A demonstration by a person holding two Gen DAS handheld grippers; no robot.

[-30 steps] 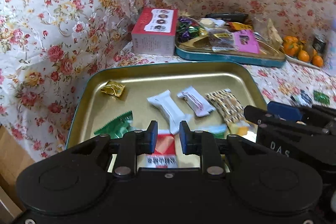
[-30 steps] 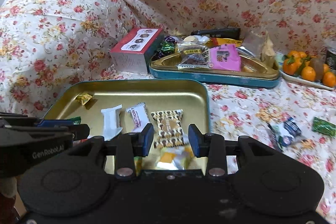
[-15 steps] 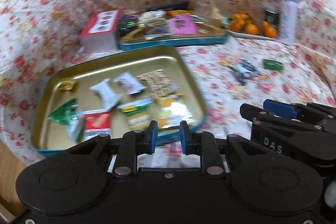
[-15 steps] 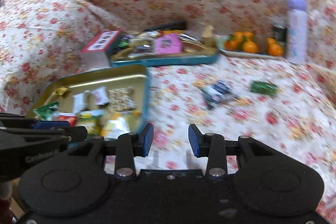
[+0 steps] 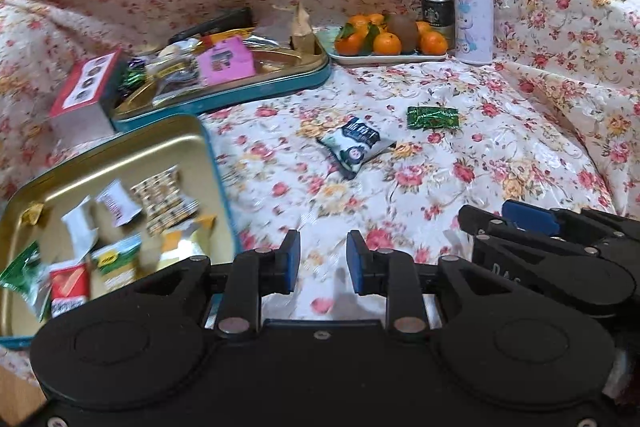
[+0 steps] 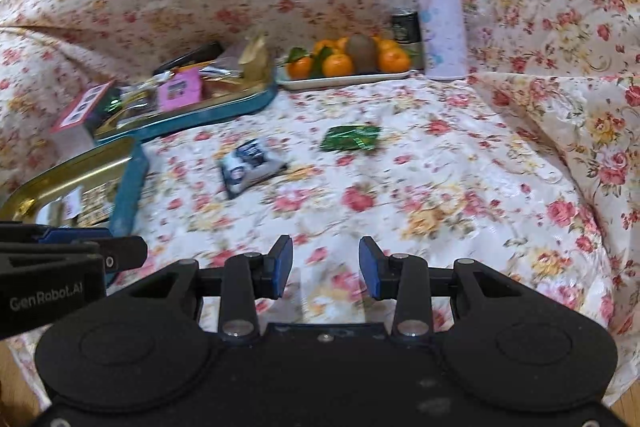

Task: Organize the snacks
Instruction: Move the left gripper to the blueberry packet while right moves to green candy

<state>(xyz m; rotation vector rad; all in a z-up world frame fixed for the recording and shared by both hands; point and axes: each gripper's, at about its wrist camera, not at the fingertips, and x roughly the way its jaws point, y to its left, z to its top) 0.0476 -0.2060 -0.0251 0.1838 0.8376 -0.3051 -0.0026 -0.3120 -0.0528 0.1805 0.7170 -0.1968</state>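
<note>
- Both grippers have swung away from the gold tray (image 5: 120, 143), which filled the views a second ago and now sits off to the left; the loose snacks on the flowered cloth (image 5: 500, 147) have come into the middle of both views.
- 2 snacks lie loose on the cloth: a white-and-dark packet (image 5: 354, 146) and, near it toward the back right, a green packet (image 5: 433, 117). Neither is touched by anything.
- The left gripper (image 5: 323, 261) has just been opening; its jaws stand a modest way apart with only cloth showing between them.
- The right gripper (image 6: 326, 267) has its jaws partly open too, a little wider, and holds nothing.
- About 8 wrapped snacks already lie in the gold tray, so the sorting looks well along, with these 2 packets likely the last to collect.
- The left gripper's widening jaws suggest it is readying for a pickup, probably the white-and-dark packet, which lies nearest.
- Behind stand a second tray of mixed sweets (image 5: 240, 83), a red box (image 5: 82, 95), a plate of oranges (image 5: 390, 45) and a lilac bottle (image 5: 473, 3).
</note>
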